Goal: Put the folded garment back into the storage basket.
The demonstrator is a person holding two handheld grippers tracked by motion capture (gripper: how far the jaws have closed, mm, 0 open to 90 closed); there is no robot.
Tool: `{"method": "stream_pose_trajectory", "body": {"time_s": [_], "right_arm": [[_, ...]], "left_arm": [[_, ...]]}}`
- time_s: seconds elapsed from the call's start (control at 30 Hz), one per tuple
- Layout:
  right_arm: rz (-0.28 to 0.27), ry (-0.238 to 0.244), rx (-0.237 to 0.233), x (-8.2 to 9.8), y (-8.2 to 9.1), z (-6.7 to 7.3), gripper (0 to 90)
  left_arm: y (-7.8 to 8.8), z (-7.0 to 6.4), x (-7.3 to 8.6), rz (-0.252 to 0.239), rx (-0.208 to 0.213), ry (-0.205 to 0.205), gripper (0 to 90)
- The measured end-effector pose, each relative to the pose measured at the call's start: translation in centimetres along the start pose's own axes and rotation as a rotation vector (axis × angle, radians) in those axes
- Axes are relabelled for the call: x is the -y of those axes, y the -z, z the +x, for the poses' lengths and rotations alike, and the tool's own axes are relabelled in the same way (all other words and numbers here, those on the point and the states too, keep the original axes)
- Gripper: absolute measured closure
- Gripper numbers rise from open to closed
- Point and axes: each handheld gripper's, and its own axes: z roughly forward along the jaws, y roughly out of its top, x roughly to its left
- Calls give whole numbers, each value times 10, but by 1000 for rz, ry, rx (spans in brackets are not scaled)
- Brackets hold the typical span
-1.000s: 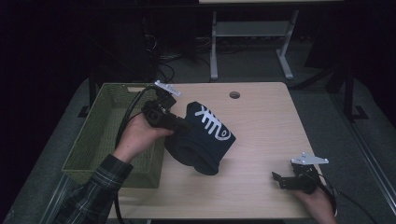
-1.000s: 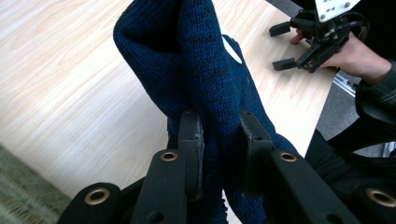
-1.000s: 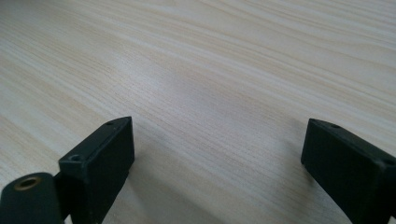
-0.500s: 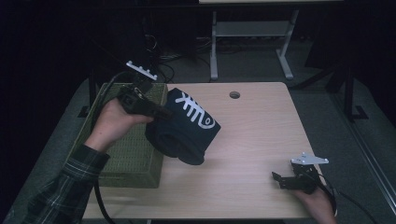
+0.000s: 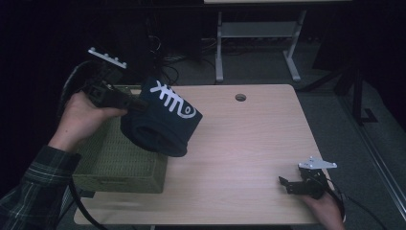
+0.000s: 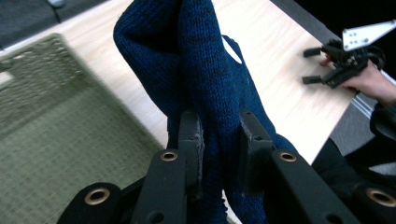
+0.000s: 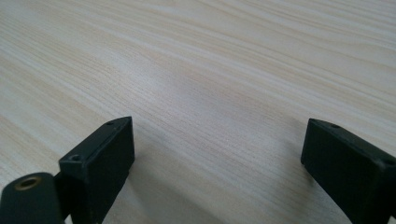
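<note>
A dark blue knit garment (image 5: 163, 122) with a white fishbone print hangs in the air over the right edge of the green woven basket (image 5: 115, 158). My left gripper (image 5: 139, 104) is shut on it, and in the left gripper view its two jaws pinch a thick fold of the knit (image 6: 205, 93) between them (image 6: 218, 135). My right gripper (image 5: 283, 184) rests low at the table's front right corner, open with nothing between its jaws. In the right gripper view, bare light wood (image 7: 210, 84) lies ahead of its wide-apart jaws (image 7: 217, 154).
The light wooden table (image 5: 258, 134) has a round cable hole (image 5: 240, 97) near its far edge. The basket sits at the table's left side. A white desk frame (image 5: 258, 43) stands on the floor beyond the table.
The left hand has lifted the blue garment off the table and carried it left and up, toward the basket. The right gripper has stayed put.
</note>
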Motion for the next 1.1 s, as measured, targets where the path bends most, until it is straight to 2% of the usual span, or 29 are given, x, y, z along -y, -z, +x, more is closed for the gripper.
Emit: {"method": "stream_pose_trajectory", "body": {"time_s": [0.2,0.37,0.73,0.9,1.1], "right_arm": [[0,0,0,0,0,0,93],[0,0,0,0,0,0,93],[0,0,0,0,0,0,93],[0,-1,0,0,0,0,93],[0,-1,0,0,0,0,94]], "left_arm": [[16,17,14,-36,-31,55,745],[24,28,24,-52,-60,85,746],[30,49,47,-83,-96,150,746],[34,56,55,-79,-117,166,746],[26,63,66,-70,-107,194,746]]}}
